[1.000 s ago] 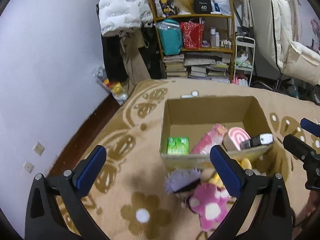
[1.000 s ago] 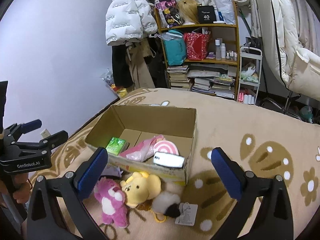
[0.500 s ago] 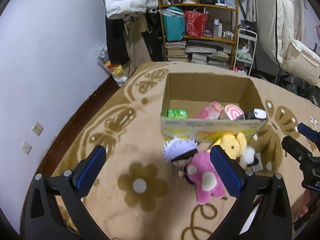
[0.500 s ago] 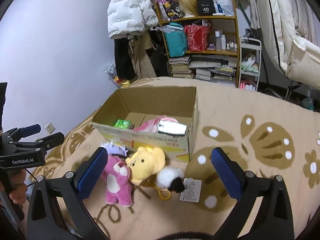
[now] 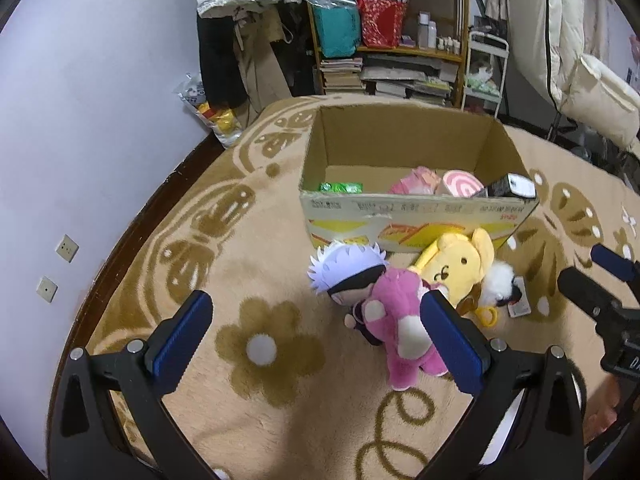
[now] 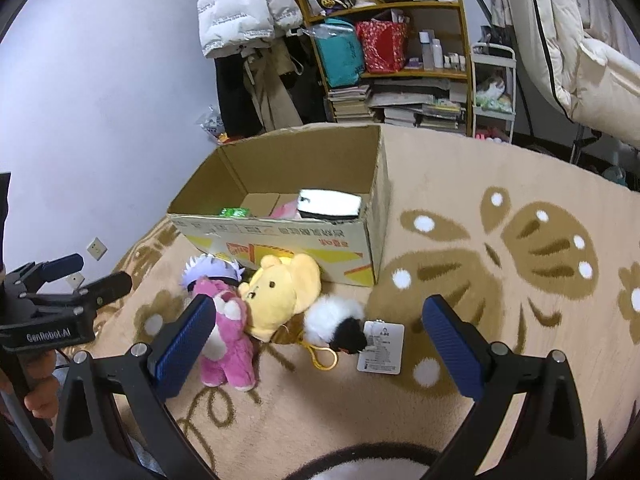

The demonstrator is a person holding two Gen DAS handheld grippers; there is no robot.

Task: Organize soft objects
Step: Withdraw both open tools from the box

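overhead, both grippers hung above the patterned carpet (image 5: 132, 248) with nothing between their blue pads. the left gripper (image 5: 316, 344) had its jaws spread wide and held nothing; the right gripper (image 6: 320, 344) was likewise wide apart and empty.

the soft toys lay in a huddle on the carpet, just in front of the cardboard box (image 5: 416, 220). a pink plush (image 6: 228, 344) lay on its side, touching a white-haired doll (image 5: 346, 276) behind it and a yellow bear plush (image 6: 280, 296) beside it. next to the bear lay a white and black fluffy keychain (image 6: 336, 320) with a paper tag (image 6: 382, 346) and a yellow clip.

inside the box sat a green packet (image 5: 340, 188), a pink bundle (image 5: 412, 182), a pink swirl cushion (image 5: 460, 188) and a black and white item (image 6: 330, 204) near the right wall. a cluttered shelf (image 6: 400, 48) stood behind.
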